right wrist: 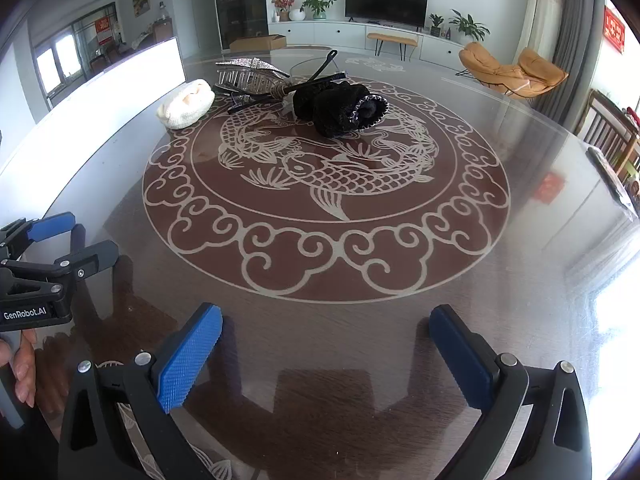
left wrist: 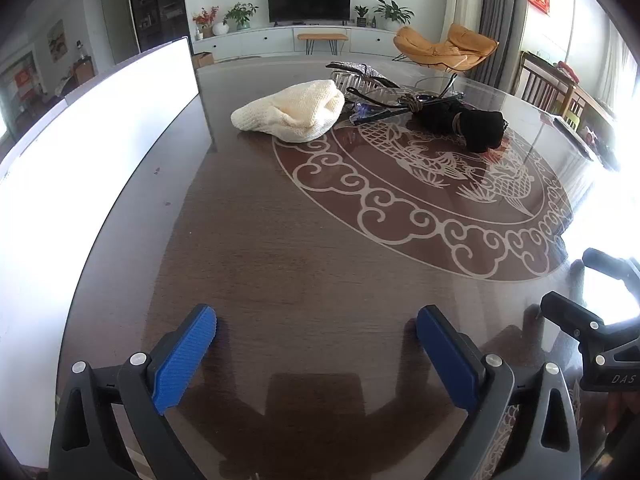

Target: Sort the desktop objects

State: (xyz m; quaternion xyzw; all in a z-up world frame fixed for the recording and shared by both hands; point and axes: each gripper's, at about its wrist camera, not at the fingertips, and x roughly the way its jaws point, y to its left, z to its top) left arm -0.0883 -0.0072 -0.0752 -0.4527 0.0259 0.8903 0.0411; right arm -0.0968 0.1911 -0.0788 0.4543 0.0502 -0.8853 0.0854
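Note:
A cream knitted hat (left wrist: 294, 112) (right wrist: 187, 104) and a black knitted hat (left wrist: 476, 126) (right wrist: 340, 110) lie at the far side of the dark glass-topped table (left wrist: 280, 280) (right wrist: 520, 280). Between them lie dark thin hairbands (left wrist: 384, 104) (right wrist: 280, 90) and a clear comb-like hair clip (left wrist: 356, 80) (right wrist: 244, 76). My left gripper (left wrist: 316, 324) is open and empty near the table's front, far from the objects. My right gripper (right wrist: 326, 320) is open and empty too. Each shows at the edge of the other's view: the right gripper (left wrist: 592, 300), the left gripper (right wrist: 76, 236).
A bright white panel (left wrist: 100, 128) (right wrist: 100, 92) runs along the table's left side. A koi pattern (right wrist: 328, 172) fills the table's middle. A dark flat object (right wrist: 612, 180) lies at the right edge. Wooden chairs (left wrist: 560, 88) stand to the right.

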